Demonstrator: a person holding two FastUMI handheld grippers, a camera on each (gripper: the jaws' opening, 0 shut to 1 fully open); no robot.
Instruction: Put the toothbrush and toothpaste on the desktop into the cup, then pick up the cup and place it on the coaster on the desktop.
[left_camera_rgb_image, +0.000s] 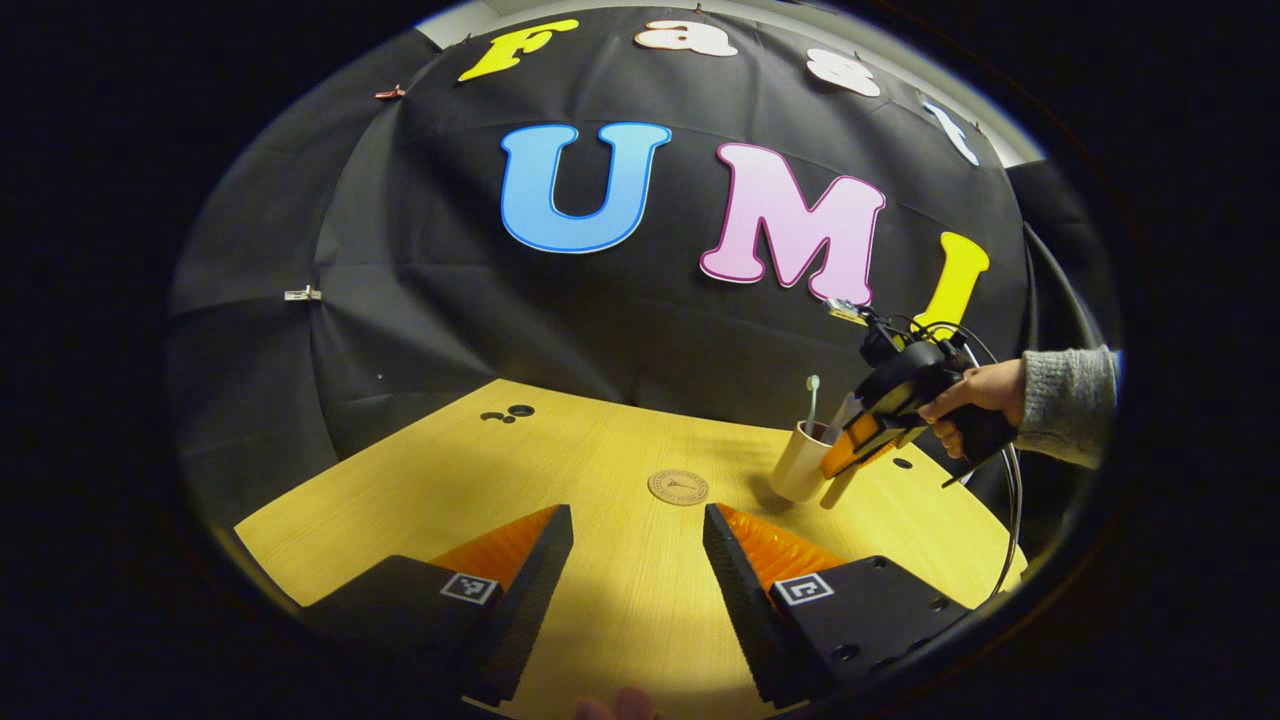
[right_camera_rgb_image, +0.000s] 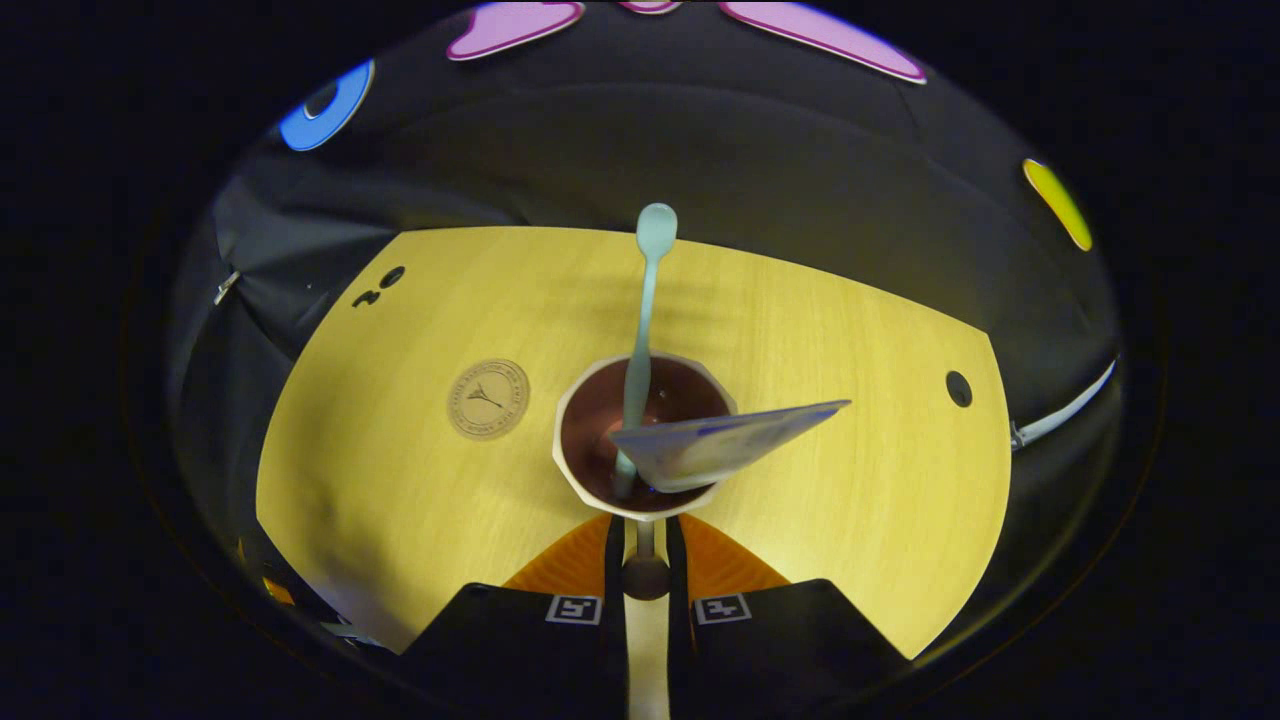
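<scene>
Left gripper (left_camera_rgb_image: 638, 545) idle, jaws wide open, coaster (left_camera_rgb_image: 678, 487) just ahead of its tips. Right gripper (right_camera_rgb_image: 646, 560) is clamped on the cup's (right_camera_rgb_image: 640, 500) handle, toothbrush (right_camera_rgb_image: 645, 310) and toothpaste (right_camera_rgb_image: 720, 445) already inside. Looks like the carry step: next, lift and move left onto the coaster, keeping level.

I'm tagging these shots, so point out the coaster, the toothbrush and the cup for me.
coaster (right_camera_rgb_image: 488, 399): right gripper view, middle of its round face.
toothbrush (right_camera_rgb_image: 656, 229): right gripper view, the head at its top end.
cup (left_camera_rgb_image: 795, 472): left gripper view, its outer wall.
</scene>
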